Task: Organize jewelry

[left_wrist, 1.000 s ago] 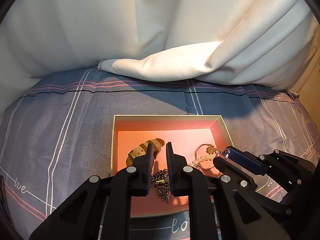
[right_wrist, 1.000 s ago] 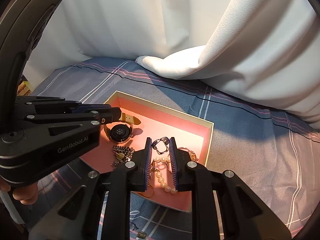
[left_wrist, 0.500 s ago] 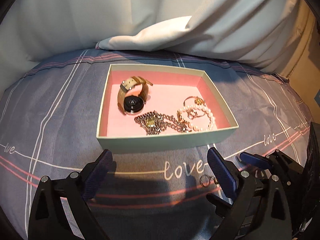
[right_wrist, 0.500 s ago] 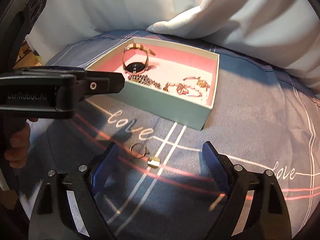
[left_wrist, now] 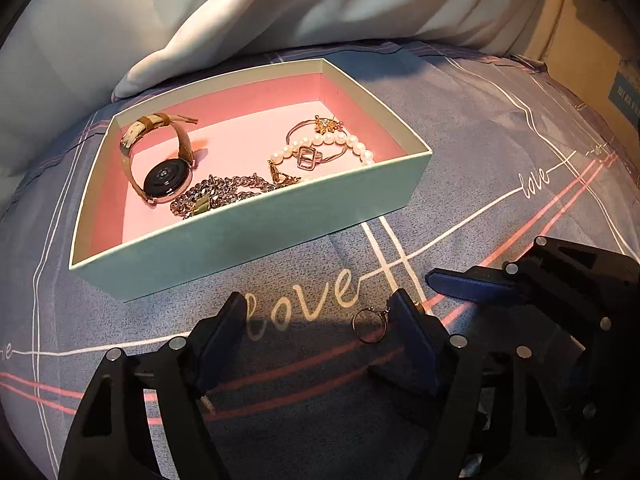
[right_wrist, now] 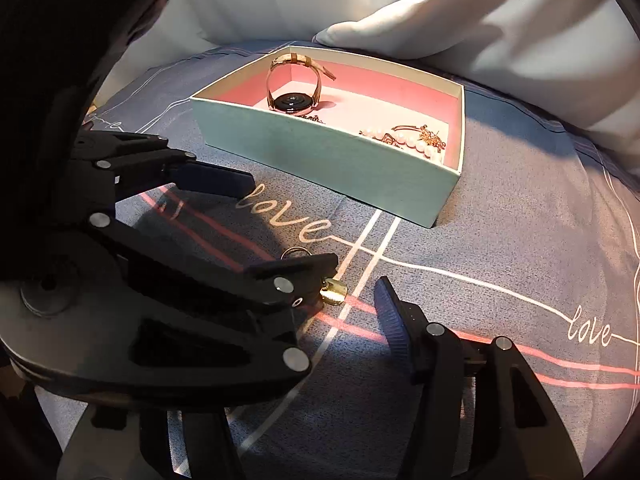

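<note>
Since a second ago I had pulled both grippers out of the box (left_wrist: 256, 232) and down to the bedsheet (left_wrist: 500, 128). The ring (left_wrist: 370, 324) lay just inside my left gripper's (left_wrist: 320, 316) right finger, untouched. In the right view the left gripper hid most of it; both grippers' jaws were spread, closing, my right gripper (right_wrist: 352, 292) around a gold piece (right_wrist: 334, 292).

In the right wrist view, the left gripper (right_wrist: 280, 236) covers most of the ring (right_wrist: 295, 252) at frame centre. The box wall (right_wrist: 320, 152) hides the chain. A gold piece (right_wrist: 334, 292) is too small to identify.
</note>
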{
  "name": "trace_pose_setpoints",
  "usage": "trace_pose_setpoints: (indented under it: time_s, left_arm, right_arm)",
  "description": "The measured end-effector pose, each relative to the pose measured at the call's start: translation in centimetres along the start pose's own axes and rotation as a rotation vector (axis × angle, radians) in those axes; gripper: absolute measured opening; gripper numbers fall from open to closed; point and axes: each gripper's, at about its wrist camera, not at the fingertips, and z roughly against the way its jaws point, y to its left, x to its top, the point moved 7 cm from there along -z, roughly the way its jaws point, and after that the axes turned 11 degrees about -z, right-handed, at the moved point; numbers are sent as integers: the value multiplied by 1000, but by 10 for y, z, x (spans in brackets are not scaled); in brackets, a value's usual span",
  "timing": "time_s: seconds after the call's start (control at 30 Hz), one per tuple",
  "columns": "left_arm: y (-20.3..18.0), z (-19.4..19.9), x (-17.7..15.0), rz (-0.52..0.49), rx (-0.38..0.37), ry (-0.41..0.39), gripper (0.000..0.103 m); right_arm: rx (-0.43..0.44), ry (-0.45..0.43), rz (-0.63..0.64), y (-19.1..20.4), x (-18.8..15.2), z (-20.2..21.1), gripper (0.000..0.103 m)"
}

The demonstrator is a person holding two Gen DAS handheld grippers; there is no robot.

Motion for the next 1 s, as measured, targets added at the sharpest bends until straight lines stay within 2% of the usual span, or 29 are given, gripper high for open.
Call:
trace_pose_setpoints:
  time_s: [0.03, 0.1, 0.13, 0.2, 0.23, 0.27, 0.3, 0.33, 0.43, 0.57, 0.63, 0.87, 1.0]
  left_arm:
    - [0, -1, 0, -25, 22, 2, 58]
    - [2, 0, 0, -52, 39, -7, 49]
    - [5, 1, -1, -45, 43, -13, 37]
    - [12, 3, -2, -22, 48, -21, 22]
    - [17, 5, -3, -1, 38, -27, 11]
    - [21, 6, -4, 22, 27, -31, 7]
    - [24, 7, -5, 48, 6, -39, 4]
    - [28, 8, -6, 73, -13, -43, 2]
    - [36, 12, -10, 132, -39, -61, 1]
    - [39, 20, -12, 153, -48, -79, 1]
    - [33, 23, -10, 124, -66, -82, 1]
    - [10, 18, -2, 50, -49, -78, 1]
    - [2, 17, -2, 37, -89, -67, 1]
  right_arm:
    - [0, 0, 0, 0, 0, 0, 56]
    - [-3, 3, 1, 1, 1, 0, 57]
    - [-5, 4, 2, 1, 1, 0, 57]
    - [-2, 9, -2, 1, 3, -1, 56]
    - [3, 13, -3, 2, 4, -1, 53]
    - [8, 14, -2, 4, 5, -2, 49]
    - [17, 18, 0, 6, 6, -2, 31]
    - [27, 25, 0, 8, 6, -3, 15]
    - [21, 17, 6, 11, 5, -2, 14]
    - [20, -8, -18, 9, 4, 3, 14]
    - [19, -13, -24, 6, 2, 8, 14]
    - [-1, -17, -59, -7, -8, 17, 14]
    - [-6, -18, -79, -13, -10, 19, 14]
